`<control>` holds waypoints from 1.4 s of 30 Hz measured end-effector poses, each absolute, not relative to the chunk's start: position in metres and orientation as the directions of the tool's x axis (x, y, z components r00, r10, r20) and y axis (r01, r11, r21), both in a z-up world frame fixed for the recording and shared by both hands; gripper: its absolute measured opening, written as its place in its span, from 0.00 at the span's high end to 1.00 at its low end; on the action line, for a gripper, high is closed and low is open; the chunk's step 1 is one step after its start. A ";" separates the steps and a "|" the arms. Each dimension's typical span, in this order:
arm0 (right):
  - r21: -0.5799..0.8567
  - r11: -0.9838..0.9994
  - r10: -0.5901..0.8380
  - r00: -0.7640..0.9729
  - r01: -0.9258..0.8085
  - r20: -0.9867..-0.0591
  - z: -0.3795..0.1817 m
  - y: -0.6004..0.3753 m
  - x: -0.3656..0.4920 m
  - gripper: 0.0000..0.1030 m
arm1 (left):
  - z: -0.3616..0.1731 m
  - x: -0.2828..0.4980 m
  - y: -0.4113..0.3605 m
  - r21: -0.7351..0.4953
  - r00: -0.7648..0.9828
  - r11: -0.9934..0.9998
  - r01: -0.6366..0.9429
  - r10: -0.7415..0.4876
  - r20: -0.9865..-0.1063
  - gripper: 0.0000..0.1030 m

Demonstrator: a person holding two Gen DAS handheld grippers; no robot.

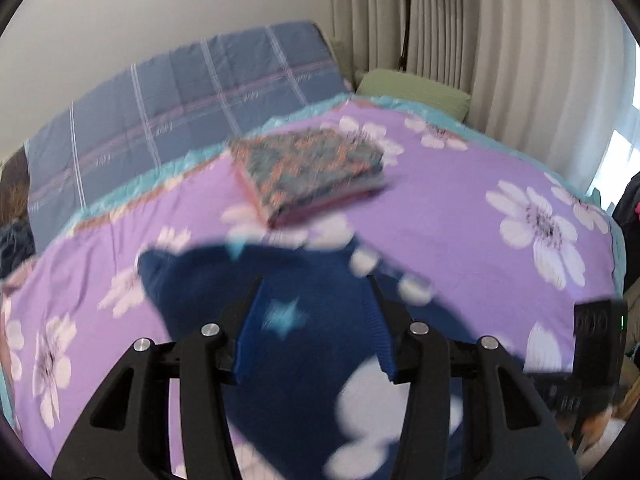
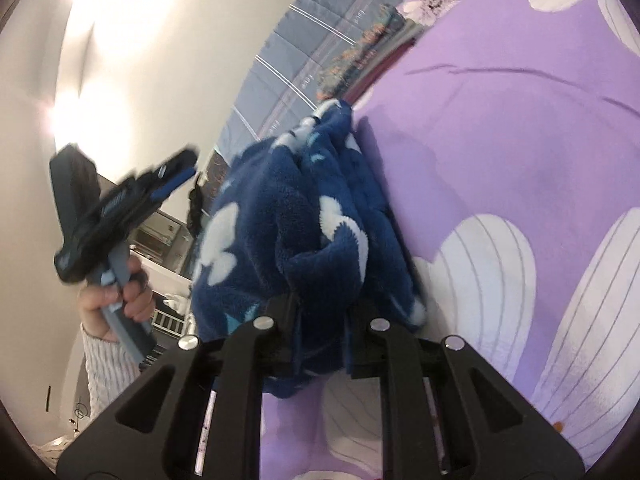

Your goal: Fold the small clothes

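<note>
- Right now, pinches a thick bunch of the blue fleece garment (image 2: 280,208) in the right gripper (image 2: 320,300); jaws narrow, pressed on the cloth from both sides.
- Runs away from those jaws toward the folded stack (image 2: 360,56) farther up the bed; long axis roughly along the line the right gripper points; lies ridged and crumpled, not flat, against the purple floral bedspread (image 2: 500,120).
- Shows the left gripper (image 1: 314,284) with jaws standing moderately apart and gripping nothing; looks down over the blue fleece, which lies ahead of and below the fingertips in the left wrist view; too blurred there to say whether any cloth brushes the pads.
- Confirms in the right wrist view that the left gripper sits well off to the side of the garment, up in the air, carried by a hand (image 2: 120,292) in a pale knitted sleeve (image 2: 104,364); no touch between it and the cloth.
- Probably turns on this: garment anchored at one end by the right side, its far end loose toward the stack; leaves the left side as the free one, so likely needs to come in across the long axis and take a loose edge or corner before any fold.
- Risks grabbing several layers at once, judging by how bunched the fleece lies.
</note>
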State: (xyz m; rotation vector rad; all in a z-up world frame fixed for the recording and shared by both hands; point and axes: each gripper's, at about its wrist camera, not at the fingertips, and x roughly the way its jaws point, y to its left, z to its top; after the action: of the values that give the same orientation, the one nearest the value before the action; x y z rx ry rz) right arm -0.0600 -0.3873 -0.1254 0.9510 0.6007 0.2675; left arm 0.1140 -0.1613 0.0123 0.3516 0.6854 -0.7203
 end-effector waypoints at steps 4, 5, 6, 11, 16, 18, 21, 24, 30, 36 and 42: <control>0.803 0.594 0.474 0.781 0.058 -0.406 -0.134 -0.387 -0.057 0.79 | -0.041 0.110 -0.156 0.175 0.571 0.688 0.705 -0.403 -0.715 0.51; 0.777 0.627 0.466 0.778 0.046 -0.422 -0.128 -0.384 -0.059 0.73 | -0.053 0.109 -0.162 0.224 0.590 0.676 0.702 -0.376 -0.715 0.50; 0.742 0.670 0.440 0.782 0.042 -0.441 -0.121 -0.382 -0.061 0.69 | -0.058 0.111 -0.164 0.225 0.588 0.675 0.703 -0.372 -0.718 0.50; 0.570 0.822 0.278 0.861 0.016 -0.425 -0.070 -0.380 -0.085 0.65 | -0.062 0.128 -0.173 0.155 0.541 0.687 0.710 -0.391 -0.745 0.47; 0.486 0.855 0.392 0.838 -0.181 -0.379 -0.040 -0.347 -0.077 0.85 | -0.067 0.124 -0.189 0.219 0.576 0.682 0.698 -0.353 -0.738 0.47; 0.401 0.909 0.308 0.828 -0.111 -0.469 -0.051 -0.334 -0.059 0.88 | -0.068 0.124 -0.188 0.215 0.579 0.685 0.697 -0.359 -0.732 0.46; 0.347 0.937 0.196 0.781 0.028 -0.593 -0.100 -0.339 -0.031 0.95 | -0.068 0.121 -0.182 0.200 0.586 0.687 0.699 -0.389 -0.711 0.43; 0.408 0.911 0.217 0.775 0.058 -0.594 -0.098 -0.347 -0.033 0.98 | -0.062 0.105 -0.180 0.259 0.645 0.688 0.678 -0.387 -0.658 0.42; 0.435 0.897 0.222 0.775 0.075 -0.592 -0.105 -0.351 -0.033 0.99 | -0.020 0.042 -0.132 0.230 0.686 0.697 0.679 -0.490 -0.538 0.12; 0.434 0.898 0.221 0.778 0.072 -0.587 -0.103 -0.348 -0.036 0.99 | -0.040 -0.035 -0.093 0.282 0.670 0.648 0.708 -0.490 -0.557 0.02; 0.447 0.892 0.231 0.780 0.069 -0.581 -0.105 -0.351 -0.032 0.99 | -0.087 -0.040 -0.110 0.330 0.704 0.699 0.634 -0.346 -0.620 0.02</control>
State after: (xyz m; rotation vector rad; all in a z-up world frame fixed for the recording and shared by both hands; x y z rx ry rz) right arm -0.0320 -0.3508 -0.1052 0.4701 0.6758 0.0915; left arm -0.0395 -0.1104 -0.0870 0.5638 0.5539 -0.5778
